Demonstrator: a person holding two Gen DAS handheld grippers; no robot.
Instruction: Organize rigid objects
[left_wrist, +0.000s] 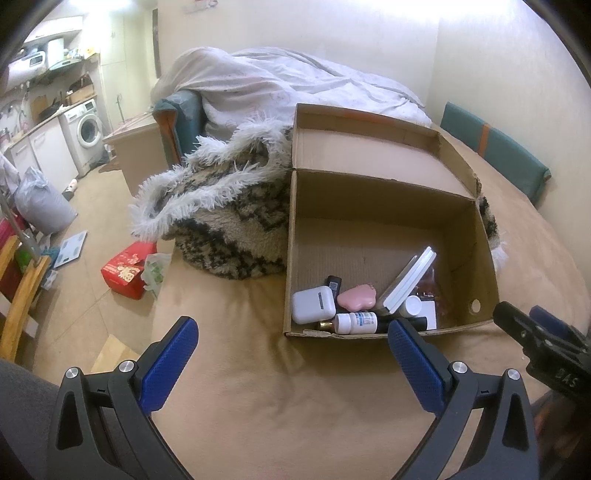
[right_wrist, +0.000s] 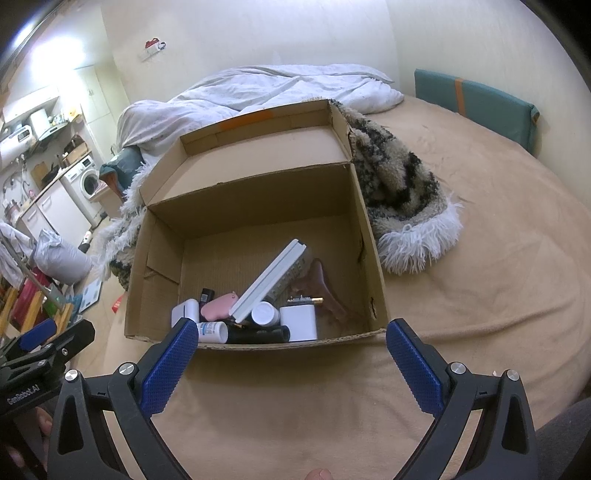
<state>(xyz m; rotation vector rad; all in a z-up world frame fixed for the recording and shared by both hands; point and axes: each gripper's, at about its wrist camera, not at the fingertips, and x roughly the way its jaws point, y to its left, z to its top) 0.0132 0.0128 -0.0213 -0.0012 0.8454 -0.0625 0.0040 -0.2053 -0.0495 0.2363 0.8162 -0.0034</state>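
An open cardboard box (left_wrist: 369, 232) (right_wrist: 258, 195) stands on the tan bed cover. In its near end lie several small items: a white earbud case (left_wrist: 313, 305) (right_wrist: 184, 310), a pink paw-shaped case (left_wrist: 357, 297) (right_wrist: 218, 309), a white pill bottle (left_wrist: 356, 322) (right_wrist: 212, 331), a leaning white slab (left_wrist: 410, 282) (right_wrist: 267, 280), a white cube (right_wrist: 298, 323) and a black tube (right_wrist: 258, 335). My left gripper (left_wrist: 291, 365) is open and empty, just short of the box's near wall. My right gripper (right_wrist: 290, 365) is open and empty, also just before the near wall.
A shaggy black-and-cream rug (left_wrist: 229, 214) (right_wrist: 402, 195) lies bunched against the box. A white duvet (left_wrist: 277, 81) is heaped behind. A teal cushion (left_wrist: 495, 151) (right_wrist: 476, 99) leans on the wall. The floor at left holds a red box (left_wrist: 125, 273) and bags.
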